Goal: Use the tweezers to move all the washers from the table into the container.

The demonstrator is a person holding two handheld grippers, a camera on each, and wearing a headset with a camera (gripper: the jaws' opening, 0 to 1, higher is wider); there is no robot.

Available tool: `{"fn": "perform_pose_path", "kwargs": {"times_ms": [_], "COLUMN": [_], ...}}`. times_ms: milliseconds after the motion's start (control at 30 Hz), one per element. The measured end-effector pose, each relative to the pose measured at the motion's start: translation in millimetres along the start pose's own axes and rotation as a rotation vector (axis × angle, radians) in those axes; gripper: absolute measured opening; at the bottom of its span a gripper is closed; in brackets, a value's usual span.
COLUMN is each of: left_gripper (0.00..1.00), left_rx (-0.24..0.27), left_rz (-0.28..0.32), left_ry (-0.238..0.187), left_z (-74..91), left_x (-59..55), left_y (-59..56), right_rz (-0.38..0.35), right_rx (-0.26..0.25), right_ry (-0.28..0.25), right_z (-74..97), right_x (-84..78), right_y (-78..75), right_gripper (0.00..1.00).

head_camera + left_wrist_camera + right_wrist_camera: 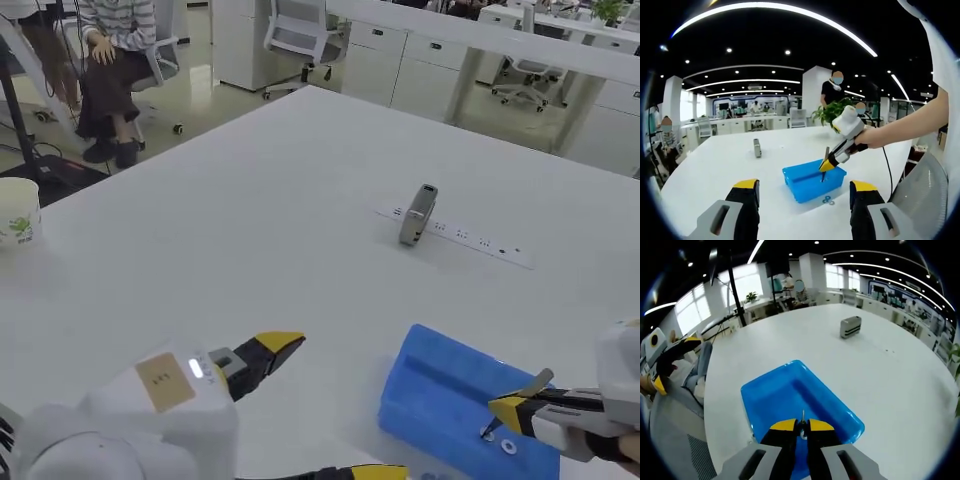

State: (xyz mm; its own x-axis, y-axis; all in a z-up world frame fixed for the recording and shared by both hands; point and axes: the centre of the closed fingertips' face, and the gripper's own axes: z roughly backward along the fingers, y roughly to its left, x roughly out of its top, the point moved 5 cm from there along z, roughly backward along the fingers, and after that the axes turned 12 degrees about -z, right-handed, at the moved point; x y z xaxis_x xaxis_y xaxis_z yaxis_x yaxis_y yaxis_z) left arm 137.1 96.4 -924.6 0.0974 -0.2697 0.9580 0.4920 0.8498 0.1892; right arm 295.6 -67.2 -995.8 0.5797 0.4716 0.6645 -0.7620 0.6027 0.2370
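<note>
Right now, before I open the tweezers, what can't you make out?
- Whether the tweezers carry a washer: tips too small in the left gripper view, hidden behind the right gripper in its own view.
- Count of washers beside the container: too small, left gripper view; cut by the bottom edge, head view.
- Container floor: behind its wall, left gripper view.

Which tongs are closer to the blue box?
Right. The right tongs are over the blue box, gripping the tweezers. The left tongs are open, off to its side above the table.
</note>
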Motion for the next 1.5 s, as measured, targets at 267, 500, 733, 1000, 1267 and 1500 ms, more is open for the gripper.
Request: {"fn": "perform_pose_path", "kwargs": {"times_ms": [267,500,733,1000,1267,1500], "left_gripper": [0.74,0.74,0.74,0.74,0.74,0.73], "left_rx": [0.001,0.005,0.002,-0.002,-0.006,-0.008], "left_rz": [-0.001,-0.001,-0.003,-0.005,-0.007,-0.008], "left_ry": [-0.001,-0.001,-0.001,0.001,0.004,0.007], "left_z": [-0.1,0.5,0.6,0.4,0.3,0.1], "left_x": [0.1,-0.1,0.2,0.1,-0.2,-0.7], "left_y": [0.3,0.9,0.4,-0.2,-0.6,-0.9], "right_rz": [-0.009,-0.002,-0.002,-0.021,-0.022,0.007], "right_rx": [-0.001,0.002,0.007,0.023,0.05,0.082], "right_ry": [-0.002,-0.024,-0.063,-0.124,-0.147,-0.121], "right_z": [1.0,10.6,23.7,43.0,51.1,50.5], "right_x": [-0.1,3.3,6.6,13.2,14.1,9.7], "right_y": [-0.3,6.9,15.5,27.0,40.4,51.5], "right_gripper": [0.03,0.03,0.03,0.03,0.03,0.03]}}
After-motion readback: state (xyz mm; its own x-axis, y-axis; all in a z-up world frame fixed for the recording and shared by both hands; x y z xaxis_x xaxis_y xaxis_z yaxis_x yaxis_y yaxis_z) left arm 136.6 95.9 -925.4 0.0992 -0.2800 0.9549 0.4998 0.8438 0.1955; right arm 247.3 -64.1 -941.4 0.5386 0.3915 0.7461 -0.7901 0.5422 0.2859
